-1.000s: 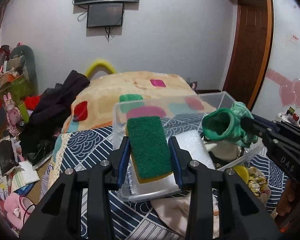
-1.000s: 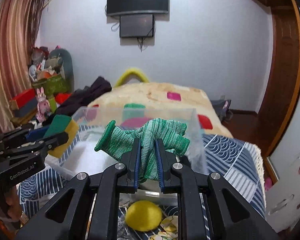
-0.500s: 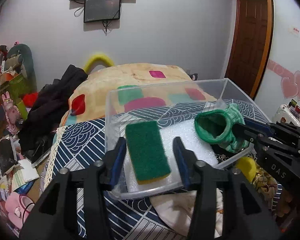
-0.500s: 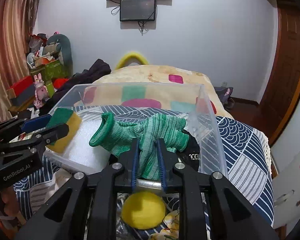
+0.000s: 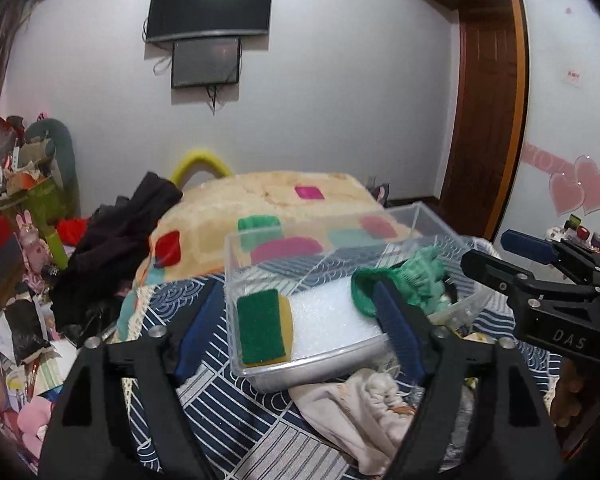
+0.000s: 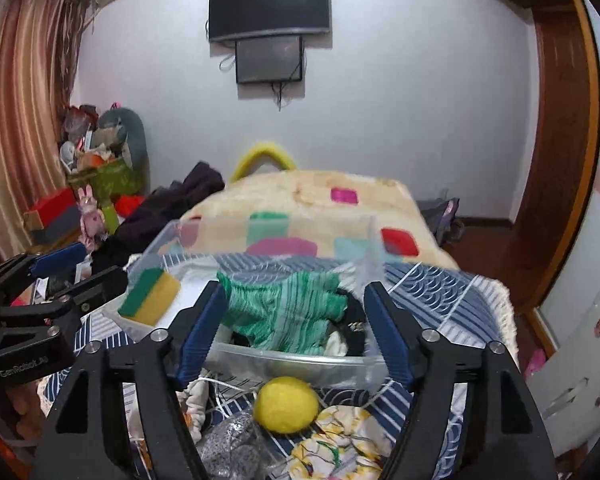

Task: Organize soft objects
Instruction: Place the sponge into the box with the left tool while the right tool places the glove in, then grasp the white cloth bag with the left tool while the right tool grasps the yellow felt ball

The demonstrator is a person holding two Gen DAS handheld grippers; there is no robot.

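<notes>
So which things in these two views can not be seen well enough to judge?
- Dark item beside the glove: right view, the glove and box wall cover it; unidentifiable.
- Box floor under the foam: left view, hidden.
- White cloth: left view, partly under the box and behind a finger of the left gripper.
- Grey item near the ball: right view, cut by the bottom edge.
</notes>
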